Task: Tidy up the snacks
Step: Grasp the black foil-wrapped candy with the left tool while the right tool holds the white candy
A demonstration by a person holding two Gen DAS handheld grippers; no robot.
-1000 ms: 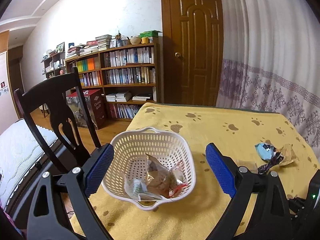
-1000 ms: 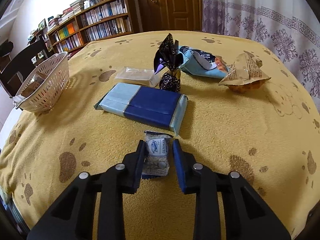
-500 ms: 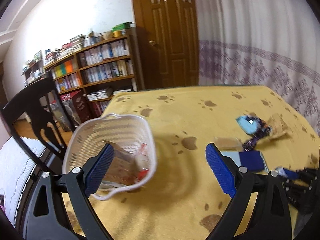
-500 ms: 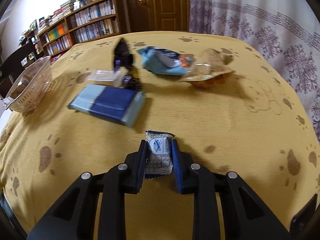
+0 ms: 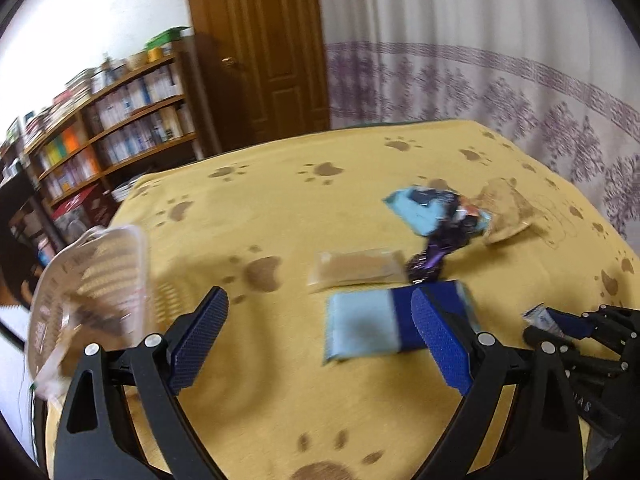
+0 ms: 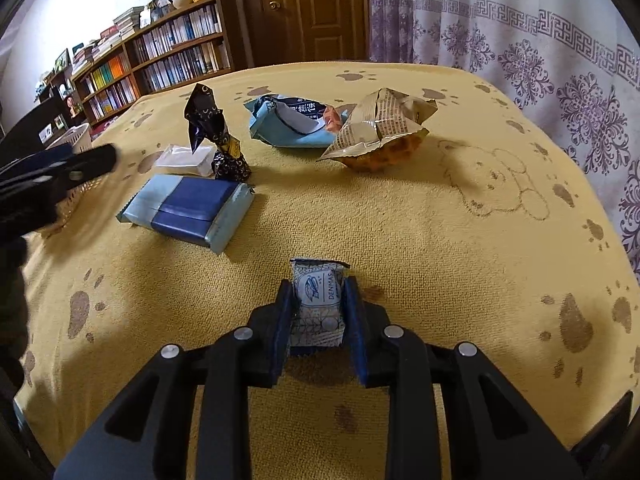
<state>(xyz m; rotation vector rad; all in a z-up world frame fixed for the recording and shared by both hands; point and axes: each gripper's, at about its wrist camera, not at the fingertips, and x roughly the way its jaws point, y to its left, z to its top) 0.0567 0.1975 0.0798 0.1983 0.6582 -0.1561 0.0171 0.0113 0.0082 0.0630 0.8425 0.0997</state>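
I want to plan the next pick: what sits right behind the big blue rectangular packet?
Behind the blue packet lie a clear flat packet and a dark foil-wrapped sweet. The parts behind the sweet are hidden.

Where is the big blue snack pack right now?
In the right wrist view, the big blue snack pack lies flat on the yellow tablecloth, left of centre, just in front of the dark twisted wrapper and the small clear packet.
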